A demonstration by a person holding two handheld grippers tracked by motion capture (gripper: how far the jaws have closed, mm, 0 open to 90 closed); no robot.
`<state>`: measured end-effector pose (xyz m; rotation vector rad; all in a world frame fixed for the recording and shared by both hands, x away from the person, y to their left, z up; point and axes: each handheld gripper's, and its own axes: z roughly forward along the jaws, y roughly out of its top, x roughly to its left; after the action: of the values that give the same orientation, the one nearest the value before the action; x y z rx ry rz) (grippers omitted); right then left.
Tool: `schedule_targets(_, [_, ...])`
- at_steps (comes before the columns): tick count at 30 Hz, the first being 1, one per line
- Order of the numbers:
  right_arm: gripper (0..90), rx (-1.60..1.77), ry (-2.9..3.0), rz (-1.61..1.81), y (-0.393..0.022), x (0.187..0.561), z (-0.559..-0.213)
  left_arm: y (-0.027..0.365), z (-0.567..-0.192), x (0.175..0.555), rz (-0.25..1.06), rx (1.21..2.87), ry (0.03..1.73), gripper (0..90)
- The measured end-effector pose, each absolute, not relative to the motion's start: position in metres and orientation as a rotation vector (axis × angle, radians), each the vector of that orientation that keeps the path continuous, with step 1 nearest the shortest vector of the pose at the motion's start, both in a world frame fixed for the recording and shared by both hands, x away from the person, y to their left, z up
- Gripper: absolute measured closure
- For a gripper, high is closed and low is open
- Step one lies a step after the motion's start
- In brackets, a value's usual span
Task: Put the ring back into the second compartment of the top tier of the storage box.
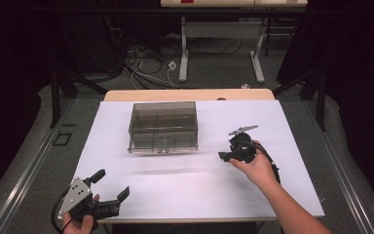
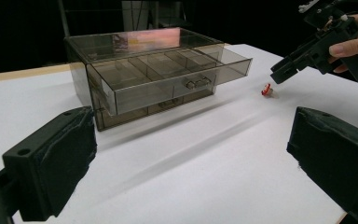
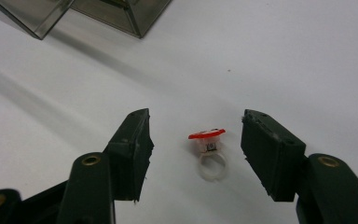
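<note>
Care was what I judged the pick needed, since my right gripper hung spread over one ring on the table at 4 o'clock of one box, drawer open, while my left gripper waited spread at 7.

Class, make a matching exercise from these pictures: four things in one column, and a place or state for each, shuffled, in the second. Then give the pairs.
Things
1. ring
2. top drawer
3. left gripper
4. right gripper

Places or states
A. pulled out of the smoky plastic box
B. open, near the table's front edge
C. lying on the white table, red top
D. open, fingers either side of the ring

Pairs: 1-C, 2-A, 3-B, 4-D
</note>
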<state>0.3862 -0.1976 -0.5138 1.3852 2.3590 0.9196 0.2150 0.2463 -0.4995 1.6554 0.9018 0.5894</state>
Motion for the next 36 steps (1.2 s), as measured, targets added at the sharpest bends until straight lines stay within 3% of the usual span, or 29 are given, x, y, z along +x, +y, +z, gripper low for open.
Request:
schedule_targets(23, [52.3, 1.52, 2.426, 0.761, -0.195, 0.408, -0.525, 0.246, -0.499, 0.215, 0.592, 1.661, 0.898, 1.3])
schedule_targets(36, [53.0, 1.547, 2.428, 0.721, -0.188, 0.411, -0.533, 0.246, -0.5, 0.215, 0.592, 1.665, 0.901, 1.4])
